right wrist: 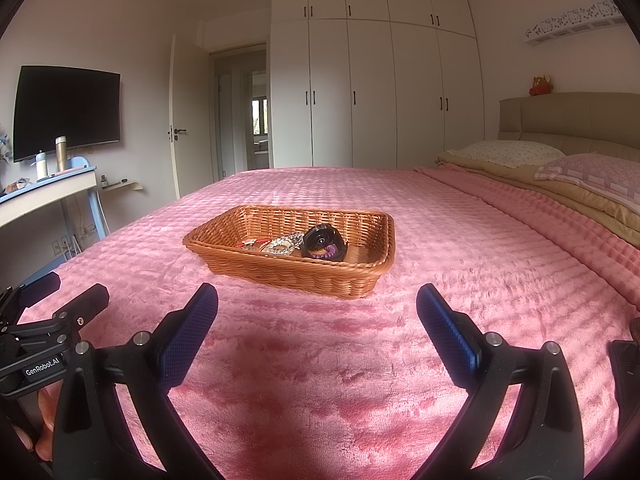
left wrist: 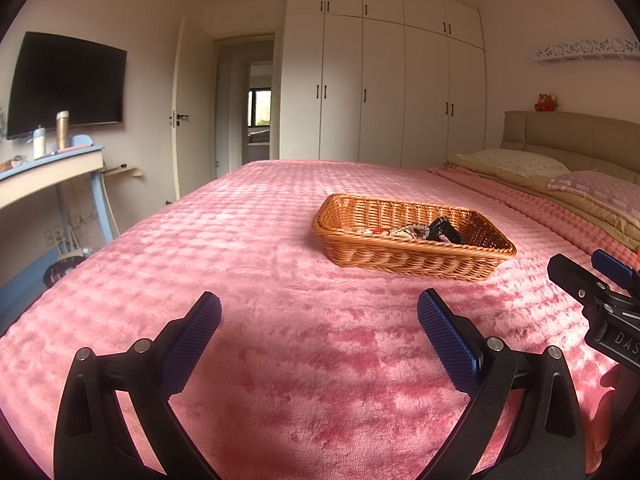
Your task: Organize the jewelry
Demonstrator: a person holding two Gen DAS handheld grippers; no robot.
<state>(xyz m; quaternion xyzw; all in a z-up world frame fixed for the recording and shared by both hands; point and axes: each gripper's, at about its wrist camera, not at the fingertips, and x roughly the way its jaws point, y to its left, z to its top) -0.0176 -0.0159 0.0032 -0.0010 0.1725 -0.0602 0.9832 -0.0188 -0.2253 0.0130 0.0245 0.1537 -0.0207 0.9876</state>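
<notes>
A brown wicker basket (left wrist: 404, 258) (right wrist: 288, 276) sits on the pink bedspread. In it lie a black round piece (right wrist: 320, 240) with a purple beaded band (right wrist: 326, 253), pale beaded jewelry (right wrist: 282, 245) (left wrist: 410, 232) and a small red item (right wrist: 256, 242). My left gripper (left wrist: 319, 316) is open and empty, low over the bedspread, short of the basket and to its left. My right gripper (right wrist: 317, 310) is open and empty, just in front of the basket. Each gripper shows at the edge of the other's view: right gripper (left wrist: 588, 276), left gripper (right wrist: 68, 292).
The pink bedspread (right wrist: 460, 280) covers a wide bed. Pillows (right wrist: 508, 152) and a beige headboard (right wrist: 580, 120) are at the right. A desk with bottles (right wrist: 60, 154) and a wall TV (right wrist: 66, 110) stand at the left. White wardrobes (right wrist: 372, 92) are behind.
</notes>
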